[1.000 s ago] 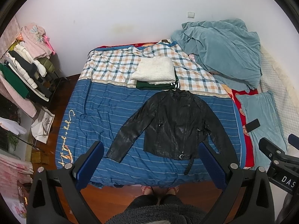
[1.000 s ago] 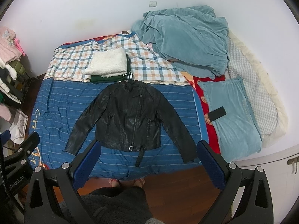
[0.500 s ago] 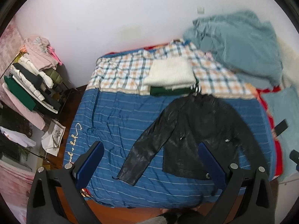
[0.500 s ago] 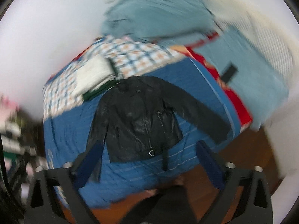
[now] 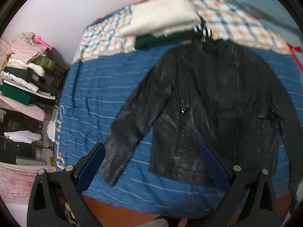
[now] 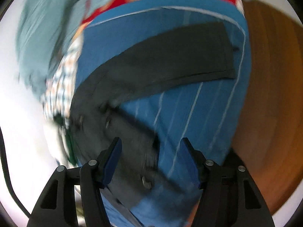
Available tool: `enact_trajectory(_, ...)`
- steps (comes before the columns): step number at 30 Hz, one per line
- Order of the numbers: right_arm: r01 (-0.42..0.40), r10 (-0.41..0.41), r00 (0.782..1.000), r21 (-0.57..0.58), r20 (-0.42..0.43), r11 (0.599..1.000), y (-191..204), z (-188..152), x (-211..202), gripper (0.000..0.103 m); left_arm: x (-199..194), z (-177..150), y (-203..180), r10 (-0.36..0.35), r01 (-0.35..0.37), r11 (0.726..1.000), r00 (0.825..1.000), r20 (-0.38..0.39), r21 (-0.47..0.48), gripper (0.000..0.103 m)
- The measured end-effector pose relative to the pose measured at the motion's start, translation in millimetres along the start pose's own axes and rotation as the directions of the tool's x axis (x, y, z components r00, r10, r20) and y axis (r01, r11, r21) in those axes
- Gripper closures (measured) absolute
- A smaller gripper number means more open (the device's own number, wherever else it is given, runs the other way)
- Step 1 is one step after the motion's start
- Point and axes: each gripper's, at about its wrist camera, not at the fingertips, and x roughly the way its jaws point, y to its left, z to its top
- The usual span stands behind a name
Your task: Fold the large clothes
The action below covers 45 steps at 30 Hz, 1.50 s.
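A black leather jacket (image 5: pixel 208 102) lies flat, front up, on the blue striped bedspread (image 5: pixel 98 98), sleeves spread out. My left gripper (image 5: pixel 151 162) is open and empty above the jacket's left sleeve and hem. In the blurred right wrist view the jacket's right sleeve (image 6: pixel 170 60) stretches toward the bed's edge. My right gripper (image 6: pixel 151 158) is open and empty, low over the jacket's hem corner (image 6: pixel 132 151) on the bedspread (image 6: pixel 198 113).
A folded white and green stack (image 5: pixel 162 22) lies on the checked cloth (image 5: pixel 236 19) beyond the collar. Shelves of folded clothes (image 5: pixel 24 75) stand left of the bed. A teal blanket (image 6: pixel 47 28) lies at the far side. Wooden floor (image 6: pixel 274 94) borders the bed.
Both grippers have moved forward and down toward the jacket. The right one has swung and tilted over the jacket's right side, and its view is now blurred.
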Motion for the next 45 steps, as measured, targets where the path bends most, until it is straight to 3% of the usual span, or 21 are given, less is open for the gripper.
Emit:
enact_trajectory(5, -0.066, 0.058, 0.997, 0.189, 0.051, 0.980, -54, 53, 68, 0.038, 54, 13, -48, 0.013, -0.011, 1.000, 0.998, -0.066, 0.020, 0.000)
enact_trajectory(9, -0.100, 0.078, 0.992, 0.246, 0.097, 0.964, -72, 85, 82, 0.038, 84, 28, -85, 0.025, -0.021, 0.999, 0.996, -0.087, 0.044, 0.000)
enact_trajectory(15, -0.196, 0.152, 0.963, 0.194, 0.222, 0.961, -46, 120, 59, 0.038, 100, 38, -124, -0.011, 0.015, 0.999, 0.996, -0.088, 0.040, 0.000)
enact_trajectory(20, -0.172, 0.147, 0.979, 0.183, 0.141, 0.968, -50, 107, 86, 0.037, 119, 35, -151, -0.035, 0.043, 0.997, 0.993, -0.111, 0.070, 0.000)
enact_trajectory(25, -0.253, 0.194, 0.944, 0.212, 0.266, 0.944, -51, 121, 97, 0.029, 138, 40, -163, -0.025, 0.034, 0.997, 0.993, -0.116, 0.076, 0.000)
enact_trajectory(27, -0.272, 0.195, 0.927, 0.219, 0.320, 0.937, -50, 128, 95, 0.024, 146, 44, -163, -0.054, 0.060, 0.997, 0.989, -0.134, 0.045, 0.000)
enact_trajectory(32, -0.295, 0.202, 0.901, 0.203, 0.384, 0.934, -47, 136, 90, 0.022, 154, 50, -166, -0.067, 0.071, 0.997, 0.991, -0.116, 0.027, 0.000)
enact_trajectory(34, -0.312, 0.216, 0.891, 0.193, 0.399, 0.930, -49, 136, 86, 0.025, 154, 50, -166, -0.071, 0.074, 0.997, 0.992, -0.104, 0.027, 0.000)
enact_trajectory(36, -0.312, 0.216, 0.886, 0.183, 0.411, 0.932, -52, 137, 81, 0.043, 153, 49, -166, -0.074, 0.077, 0.996, 0.993, -0.090, 0.034, 0.000)
enact_trajectory(38, -0.286, 0.193, 0.884, 0.164, 0.427, 0.944, -55, 139, 72, 0.083, 151, 47, -165, -0.074, 0.077, 0.996, 0.995, -0.073, 0.042, 0.000)
enact_trajectory(39, -0.280, 0.192, 0.879, 0.147, 0.436, 0.949, -56, 141, 65, 0.090, 151, 46, -164, -0.074, 0.077, 0.996, 0.995, -0.066, 0.045, 0.000)
enact_trajectory(42, -0.207, 0.155, 0.867, 0.059, 0.474, 0.977, -36, 147, 34, 0.098, 149, 44, -157, -0.081, 0.083, 0.996, 0.995, -0.062, 0.040, 0.000)
enact_trajectory(45, -0.149, 0.148, 0.848, -0.040, 0.508, 0.988, 5, 157, 3, 0.098, 147, 45, -142, -0.092, 0.093, 0.996, 0.994, -0.058, 0.004, 0.000)
